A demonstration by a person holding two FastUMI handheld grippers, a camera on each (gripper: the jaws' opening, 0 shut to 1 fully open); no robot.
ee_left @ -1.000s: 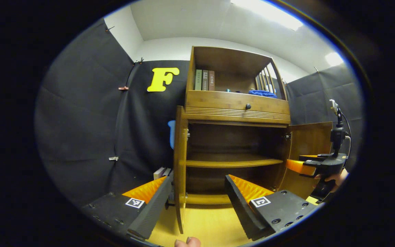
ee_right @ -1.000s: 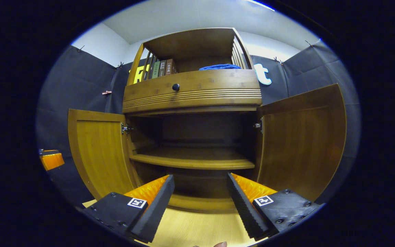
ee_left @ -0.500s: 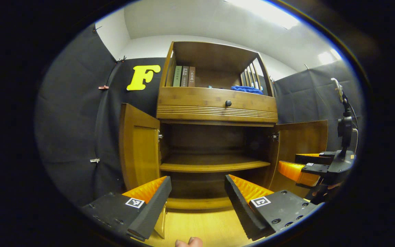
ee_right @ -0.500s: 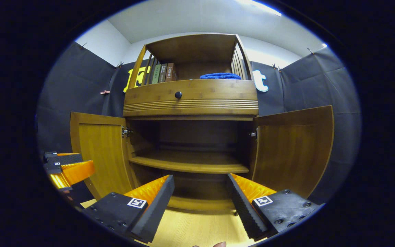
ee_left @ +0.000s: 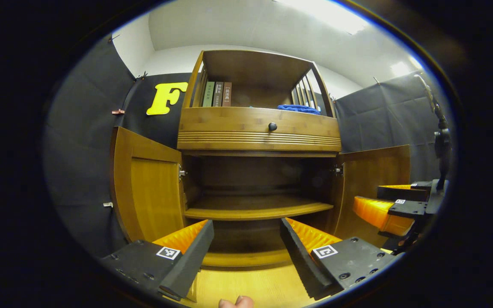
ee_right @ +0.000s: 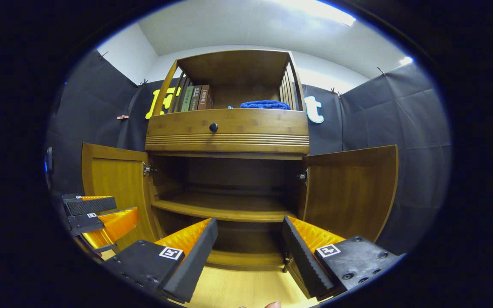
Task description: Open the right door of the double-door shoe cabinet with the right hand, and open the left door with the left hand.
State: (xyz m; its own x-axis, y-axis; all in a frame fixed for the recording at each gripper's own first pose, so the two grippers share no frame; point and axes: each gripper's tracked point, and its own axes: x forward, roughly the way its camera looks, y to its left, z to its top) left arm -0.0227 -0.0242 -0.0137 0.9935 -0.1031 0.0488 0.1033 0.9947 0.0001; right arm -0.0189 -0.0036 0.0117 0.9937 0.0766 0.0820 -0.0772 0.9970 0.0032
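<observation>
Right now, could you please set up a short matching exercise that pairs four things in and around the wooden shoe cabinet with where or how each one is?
Things:
1. left wooden cabinet door
2. folded blue cloth
3. row of upright books
4. small round dark drawer knob

Places or states:
A. lying on the top shelf, right part
B. on the drawer front
C. swung open
D. standing on the top shelf, left part

Pairs: 1-C, 2-A, 3-D, 4-B
</observation>
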